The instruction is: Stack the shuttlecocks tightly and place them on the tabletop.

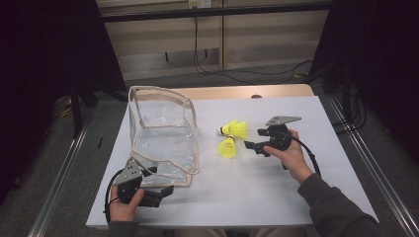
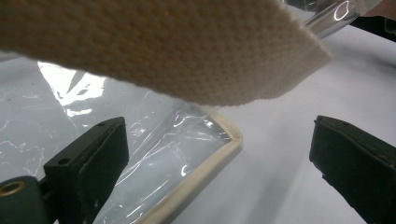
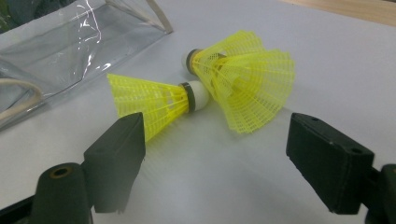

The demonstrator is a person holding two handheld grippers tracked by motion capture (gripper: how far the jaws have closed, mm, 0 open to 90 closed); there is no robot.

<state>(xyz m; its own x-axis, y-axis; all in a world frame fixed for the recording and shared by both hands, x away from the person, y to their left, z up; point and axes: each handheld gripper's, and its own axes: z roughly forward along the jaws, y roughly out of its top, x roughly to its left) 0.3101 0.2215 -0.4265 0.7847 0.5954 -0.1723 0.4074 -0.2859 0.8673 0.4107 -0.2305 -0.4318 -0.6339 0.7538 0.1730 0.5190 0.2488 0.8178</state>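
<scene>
Yellow plastic shuttlecocks (image 1: 230, 138) lie right of a clear bag (image 1: 163, 133); featherlight, springy skirts, best pinched near the cork. Both grippers' jaws stand apart.

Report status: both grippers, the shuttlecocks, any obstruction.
Left gripper open at clear bag edge. Right gripper open, empty, facing two yellow shuttlecocks lying on white table beside the bag. Nothing between jaws and shuttlecocks.

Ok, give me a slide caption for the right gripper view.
Open right claw facing two yellow plastic mesh shuttlecocks lying on the white table, clear plastic bag behind.
</scene>
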